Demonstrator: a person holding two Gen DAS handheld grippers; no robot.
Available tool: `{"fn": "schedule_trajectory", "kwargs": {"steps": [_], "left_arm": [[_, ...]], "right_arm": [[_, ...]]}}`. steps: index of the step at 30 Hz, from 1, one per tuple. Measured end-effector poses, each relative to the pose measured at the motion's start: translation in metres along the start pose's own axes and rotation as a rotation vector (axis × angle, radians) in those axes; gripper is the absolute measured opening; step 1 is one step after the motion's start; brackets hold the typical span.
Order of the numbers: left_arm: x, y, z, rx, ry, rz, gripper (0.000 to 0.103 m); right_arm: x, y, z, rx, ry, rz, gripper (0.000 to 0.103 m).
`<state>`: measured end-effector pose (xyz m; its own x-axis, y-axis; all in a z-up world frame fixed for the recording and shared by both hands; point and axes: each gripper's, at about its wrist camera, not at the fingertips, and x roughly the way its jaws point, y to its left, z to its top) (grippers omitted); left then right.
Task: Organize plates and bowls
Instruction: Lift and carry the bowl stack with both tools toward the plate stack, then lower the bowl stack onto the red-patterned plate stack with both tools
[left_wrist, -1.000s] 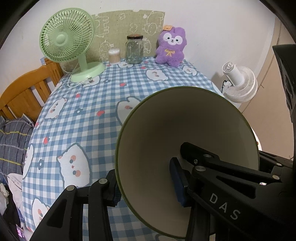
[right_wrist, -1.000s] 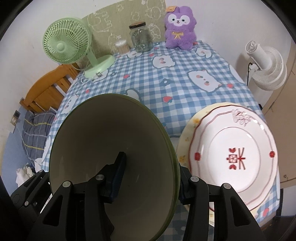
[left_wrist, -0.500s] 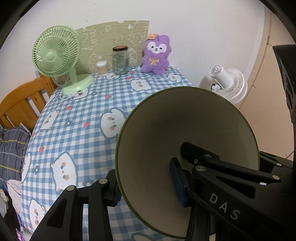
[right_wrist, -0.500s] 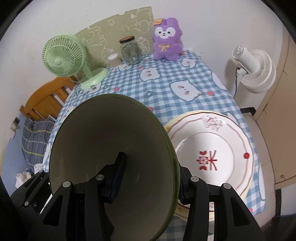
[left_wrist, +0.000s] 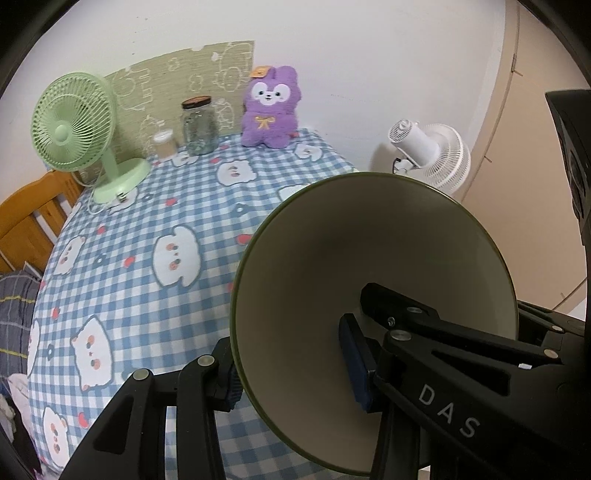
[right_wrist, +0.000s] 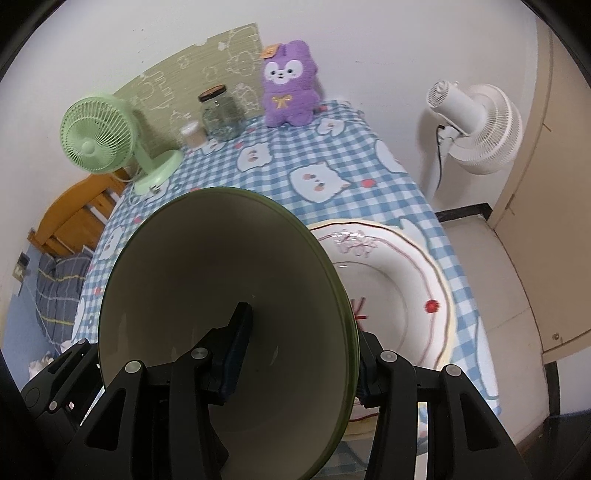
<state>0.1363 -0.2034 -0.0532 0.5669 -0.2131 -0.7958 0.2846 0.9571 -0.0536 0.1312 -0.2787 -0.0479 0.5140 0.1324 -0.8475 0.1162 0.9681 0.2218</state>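
Observation:
My left gripper (left_wrist: 291, 365) is shut on the rim of a green bowl with a cream inside (left_wrist: 369, 258), held tilted above the checked tablecloth (left_wrist: 147, 229). My right gripper (right_wrist: 295, 354) is shut on the rim of a second green bowl (right_wrist: 207, 280), also tilted in the air. Behind that bowl, white plates with red trim (right_wrist: 402, 280) lie stacked on the table's near right corner, partly hidden by the bowl.
At the table's far side stand a green desk fan (left_wrist: 77, 133), a small container (left_wrist: 164, 144), a glass jar (left_wrist: 199, 125) and a purple plush toy (left_wrist: 271, 107). A white floor fan (right_wrist: 476, 125) stands right of the table. A wooden bed frame (left_wrist: 29, 214) is at the left.
Both grippers have lifted and pulled back with their bowls; the table looks farther away in both views. The plates now sit lower and more hidden behind the right bowl.

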Motion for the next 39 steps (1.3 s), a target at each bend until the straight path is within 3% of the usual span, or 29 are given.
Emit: {"fn": "schedule_trajectory", "kwargs": {"steps": [14, 26, 39], "left_arm": [[0.024, -0.033, 0.01, 0.05, 0.036, -0.021, 0.045], [0.055, -0.034, 0.017, 0.039, 0.103, -0.024, 0.045], [0.063, -0.032, 0.021, 0.028, 0.073, -0.013, 0.045]], "right_arm": [[0.011, -0.041, 0.005, 0.067, 0.016, -0.02, 0.05], [0.04, -0.054, 0.013, 0.087, 0.078, -0.023, 0.05], [0.048, -0.06, 0.02, 0.104, 0.067, 0.002, 0.051]]}}
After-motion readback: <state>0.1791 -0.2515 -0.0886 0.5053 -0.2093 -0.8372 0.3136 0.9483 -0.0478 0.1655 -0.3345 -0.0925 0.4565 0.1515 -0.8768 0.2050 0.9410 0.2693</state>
